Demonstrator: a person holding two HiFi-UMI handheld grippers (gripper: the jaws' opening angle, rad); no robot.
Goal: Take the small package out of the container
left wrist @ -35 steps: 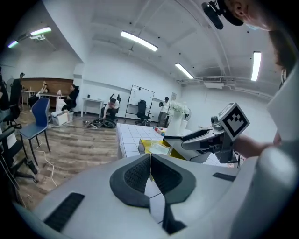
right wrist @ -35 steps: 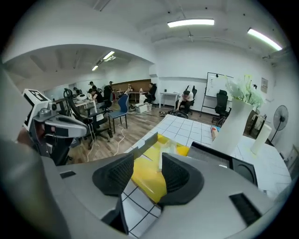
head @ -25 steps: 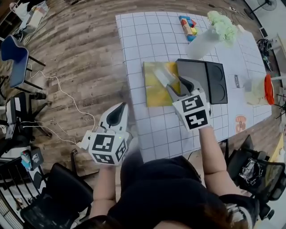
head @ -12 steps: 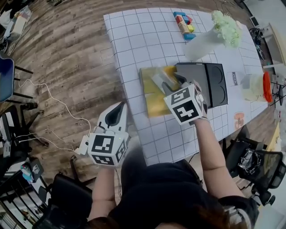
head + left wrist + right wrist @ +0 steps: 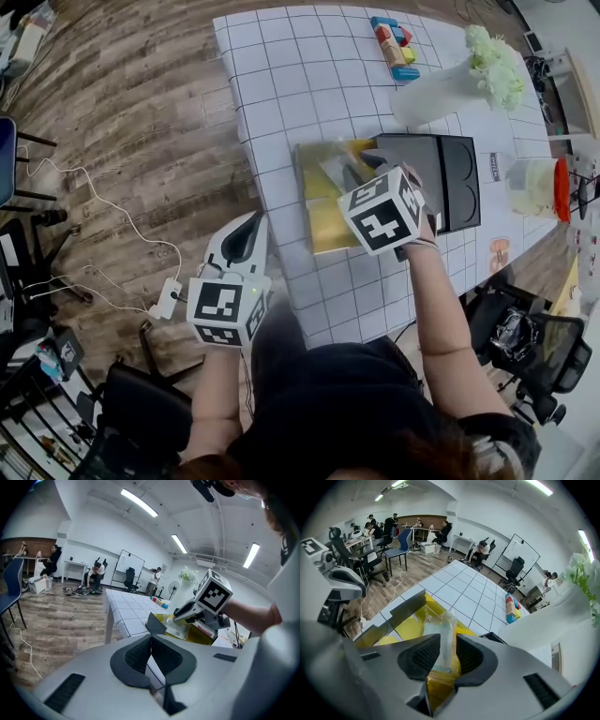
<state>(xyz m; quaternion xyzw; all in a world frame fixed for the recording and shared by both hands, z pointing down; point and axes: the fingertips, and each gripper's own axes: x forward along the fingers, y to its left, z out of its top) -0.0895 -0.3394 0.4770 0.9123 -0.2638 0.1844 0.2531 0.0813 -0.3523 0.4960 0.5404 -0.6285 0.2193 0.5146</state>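
In the head view the right gripper [image 5: 359, 171] reaches into the yellow container [image 5: 323, 234] on the gridded table [image 5: 281, 94], while the left gripper [image 5: 251, 230] hangs beyond the table's edge. The left gripper view shows its jaws together on nothing. In the right gripper view the jaws are closing on the small clear package [image 5: 439, 637], which stands inside the container. The grip takes only thin film, so it may slip out, or the light container may lift with it.

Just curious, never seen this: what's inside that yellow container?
A clear small package stands in the yellow container, between the closing jaws of the right gripper. The gripper covers the floor beneath it.
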